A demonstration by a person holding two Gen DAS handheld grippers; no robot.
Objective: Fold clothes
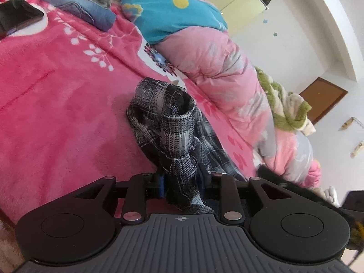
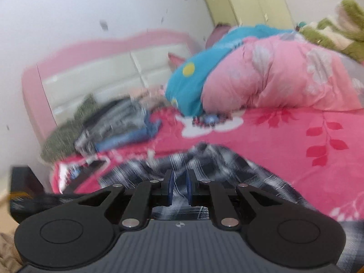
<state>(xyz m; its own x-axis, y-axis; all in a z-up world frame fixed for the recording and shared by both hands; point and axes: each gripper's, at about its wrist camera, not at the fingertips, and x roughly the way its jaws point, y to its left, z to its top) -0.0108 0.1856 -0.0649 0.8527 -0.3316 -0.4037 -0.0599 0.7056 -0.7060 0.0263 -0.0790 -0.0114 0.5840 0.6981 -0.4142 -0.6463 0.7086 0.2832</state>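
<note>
A black-and-white plaid garment point(image 1: 168, 118) lies bunched on the pink fleece bedspread point(image 1: 56, 102). One twisted end of it runs back between the blue pads of my left gripper point(image 1: 182, 179), which is shut on it. In the blurred right wrist view the same plaid garment point(image 2: 227, 159) spreads across the bedspread point(image 2: 284, 136) and under my right gripper point(image 2: 180, 182). That gripper's blue pads stand close together with a strip of the plaid fabric pinched between them.
A rolled pink quilt point(image 1: 216, 63) and a turquoise blanket point(image 1: 173, 16) lie along the bed's far side, with a green-and-white knit point(image 1: 286, 104) beyond. Folded jeans point(image 1: 75, 6) and a dark flat object point(image 1: 18, 16) lie at the upper left. A clothes pile point(image 2: 109, 125) sits by the headboard point(image 2: 91, 68).
</note>
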